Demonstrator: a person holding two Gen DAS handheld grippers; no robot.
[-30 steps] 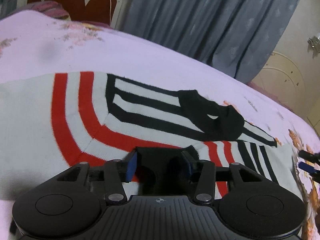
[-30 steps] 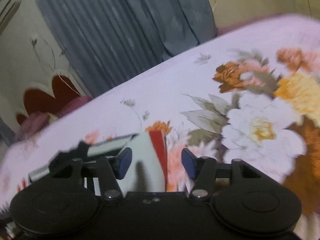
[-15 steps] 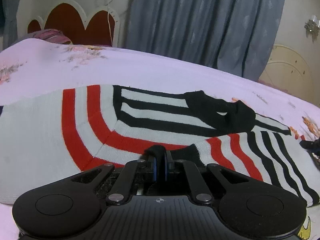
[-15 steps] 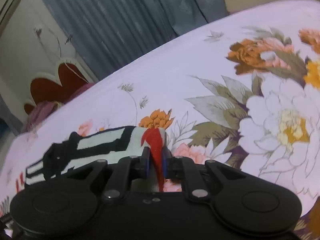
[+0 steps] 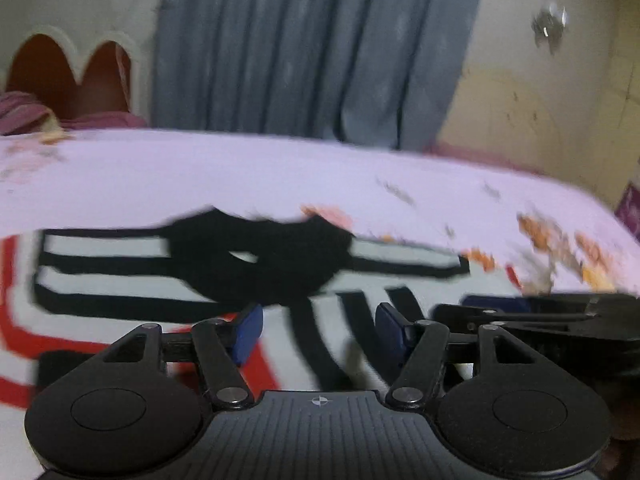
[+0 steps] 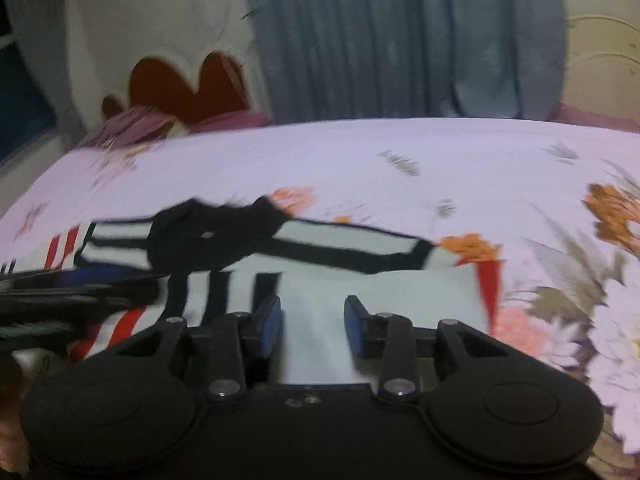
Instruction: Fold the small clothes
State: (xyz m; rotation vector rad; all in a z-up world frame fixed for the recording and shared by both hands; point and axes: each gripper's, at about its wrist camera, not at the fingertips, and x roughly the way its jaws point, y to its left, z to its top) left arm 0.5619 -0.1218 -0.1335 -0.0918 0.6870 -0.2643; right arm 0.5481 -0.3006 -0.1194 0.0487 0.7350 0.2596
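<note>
Now, through my left wrist camera, I see the striped sweater [image 5: 132,276] lying flat on the pink flowery bedspread [image 5: 248,176]. It is white with black stripes and red stripes, and its black collar [image 5: 256,260] sits in the middle, a bit bunched up. The picture is blurry. My left gripper [image 5: 318,328] points down at the sweater, tipped forward over the black stripes. Its blue pads [image 5: 248,330] are apart and getting wider, and they pinch nothing; the sweater only lies under them. My right gripper [image 5: 532,312] pokes in from the right side, just beside mine and low over the cloth.

Next, through my right wrist camera, I see the same sweater [image 6: 352,252] on the bedspread [image 6: 400,152], with the black collar [image 6: 208,236] to the left and a red edge at the right. My right gripper [image 6: 313,326] leans down over a plain white part. Its jaws are also opening and grip nothing. My left gripper [image 6: 76,288] reaches in from the left, close by. A grey curtain [image 6: 400,36] hangs behind the bed.
</note>
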